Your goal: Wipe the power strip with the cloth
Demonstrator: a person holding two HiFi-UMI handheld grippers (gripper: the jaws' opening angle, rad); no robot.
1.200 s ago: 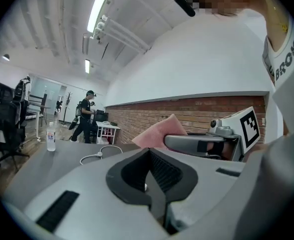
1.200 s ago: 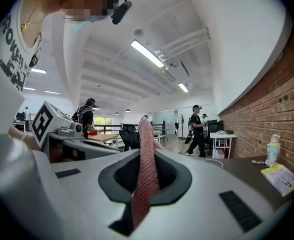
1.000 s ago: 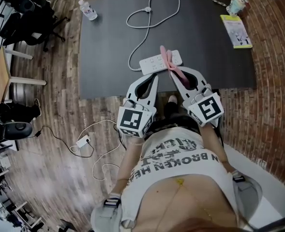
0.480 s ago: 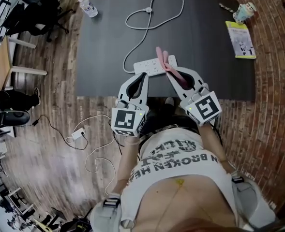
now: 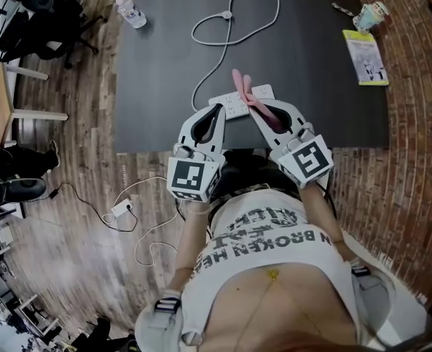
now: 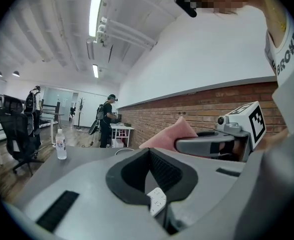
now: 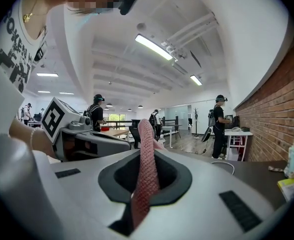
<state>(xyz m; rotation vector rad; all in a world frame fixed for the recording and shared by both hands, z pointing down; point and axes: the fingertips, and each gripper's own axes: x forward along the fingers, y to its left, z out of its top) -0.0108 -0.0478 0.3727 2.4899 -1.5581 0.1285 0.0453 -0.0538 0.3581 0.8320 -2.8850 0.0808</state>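
The person's shirt (image 5: pixel 268 239) reads "IN BROKEN HE", seen upside down.

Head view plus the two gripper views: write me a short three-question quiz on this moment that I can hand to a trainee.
1. True or false: the left claw is shut with nothing in it.
2. Pick one. The right claw is shut on: A) the pink cloth; B) the white cable; C) the yellow booklet.
3. Short answer: in the head view, what stands at the far left corner of the table?

Key
1. True. Its jaws meet in the left gripper view, with nothing between them.
2. A. The cloth runs up between the jaws.
3. The water bottle.
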